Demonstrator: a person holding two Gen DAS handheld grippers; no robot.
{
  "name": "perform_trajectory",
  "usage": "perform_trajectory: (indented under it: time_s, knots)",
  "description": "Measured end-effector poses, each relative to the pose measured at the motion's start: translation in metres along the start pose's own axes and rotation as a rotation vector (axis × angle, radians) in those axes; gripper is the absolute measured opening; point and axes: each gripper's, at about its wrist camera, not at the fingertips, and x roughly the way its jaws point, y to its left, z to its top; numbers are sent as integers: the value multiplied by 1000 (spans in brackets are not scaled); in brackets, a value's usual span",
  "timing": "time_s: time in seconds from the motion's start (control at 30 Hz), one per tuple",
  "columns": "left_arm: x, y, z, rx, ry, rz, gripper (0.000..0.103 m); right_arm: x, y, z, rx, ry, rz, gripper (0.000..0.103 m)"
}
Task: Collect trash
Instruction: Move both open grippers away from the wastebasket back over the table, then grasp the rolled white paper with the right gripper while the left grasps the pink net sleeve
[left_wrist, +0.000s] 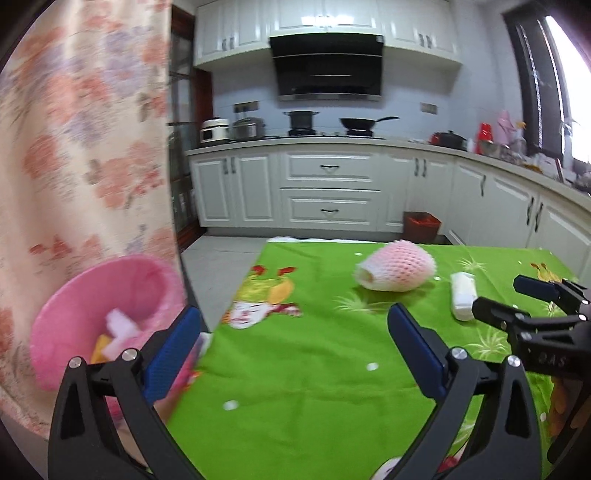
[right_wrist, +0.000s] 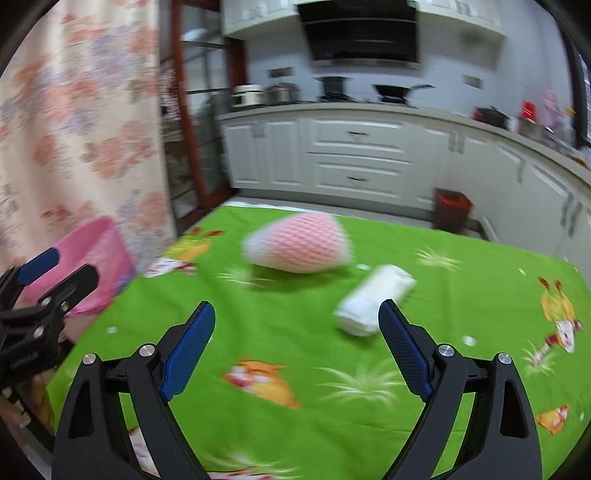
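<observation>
Two pieces of trash are seen on a green cartoon-print tablecloth (right_wrist: 295, 369): a pink foam fruit net (right_wrist: 299, 243) and, near it, a white wrapped packet (right_wrist: 373, 299). A pink-lined bin (left_wrist: 96, 317) stands at the table's left edge, scraps already inside. The right gripper (right_wrist: 295, 347) is held wide open and empty just short of the packet; the left gripper (left_wrist: 295, 350) is likewise open and empty. The packet is probably best straddled across its narrow width and squeezed gently. No readable writing is made out.

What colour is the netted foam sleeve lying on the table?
Pink, fading to white at its open end; the foam sleeve shows sharpest in the left wrist view.
</observation>
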Motion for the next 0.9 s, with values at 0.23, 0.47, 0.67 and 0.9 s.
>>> perform_trajectory:
  time_s: [0.23, 0.47, 0.67, 0.9]
  knots:
    - [48, -20, 14, 25, 13, -68, 98, 45, -36, 2, 121, 65, -156, 85]
    - [100, -27, 28, 59, 25, -134, 98, 88, -43, 12, 156, 130, -228, 85]
    - [128, -25, 30, 61, 45, -160, 98, 116, -46, 16, 161, 195, -278, 77]
    - [152, -27, 31, 58, 82, -175, 98, 130, -55, 13, 175, 266, -298, 61]
